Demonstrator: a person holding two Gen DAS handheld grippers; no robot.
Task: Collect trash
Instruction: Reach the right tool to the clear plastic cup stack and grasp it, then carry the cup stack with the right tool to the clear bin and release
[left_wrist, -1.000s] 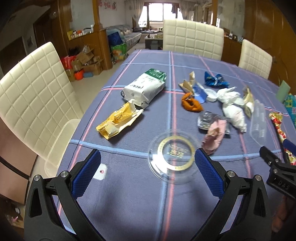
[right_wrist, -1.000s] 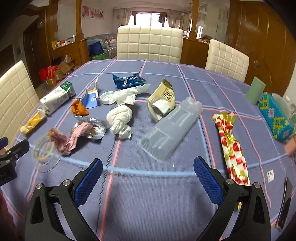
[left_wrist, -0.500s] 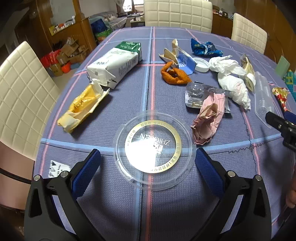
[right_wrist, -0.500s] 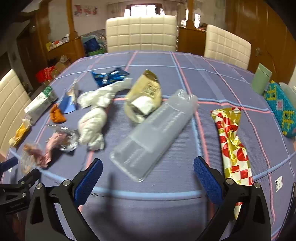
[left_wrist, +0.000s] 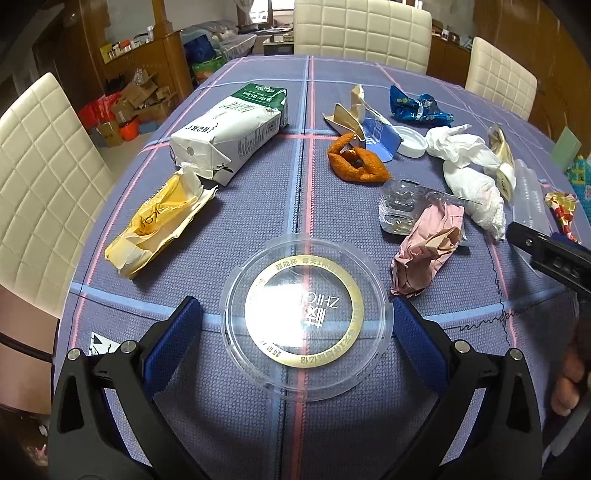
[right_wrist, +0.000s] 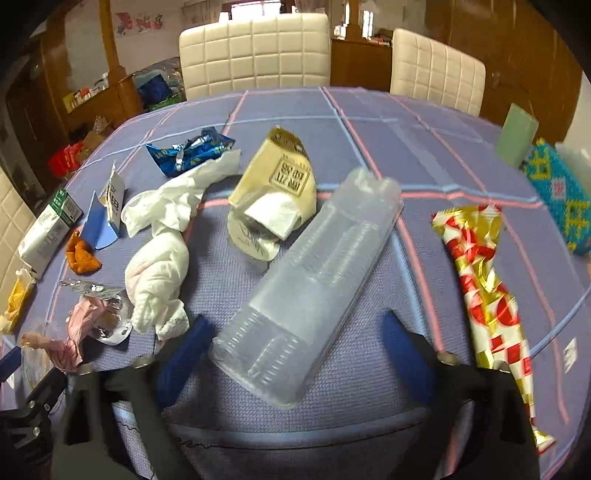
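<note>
A clear round lid (left_wrist: 306, 319) with a gold ring lies flat on the blue checked tablecloth. My left gripper (left_wrist: 295, 332) is open around it; both blue pads stand just off its rim. A clear plastic sleeve of cups (right_wrist: 314, 280) lies slanted on the cloth. My right gripper (right_wrist: 295, 347) straddles its near end. Its jaws are closing, and the right pad is still clear of the sleeve. Other trash lies around: a milk carton (left_wrist: 229, 136), a yellow wrapper (left_wrist: 159, 225), pink crumpled paper (left_wrist: 424, 254), white tissue (right_wrist: 159, 266), a cream carton (right_wrist: 280, 192) and a red-gold wrapper (right_wrist: 487, 288).
Cream padded chairs (left_wrist: 362, 33) stand at the far end and the left side (left_wrist: 40, 177) of the table. A green cup (right_wrist: 517, 136) and a teal knitted item (right_wrist: 557, 199) sit at the right edge. A white cap (left_wrist: 410, 142), an orange scrap (left_wrist: 354, 162) and a blue wrapper (left_wrist: 417, 107) lie mid-table.
Both grippers have come forward and down: the lid now sits between the left fingers and the sleeve's near end between the right ones. The right jaws have narrowed.
</note>
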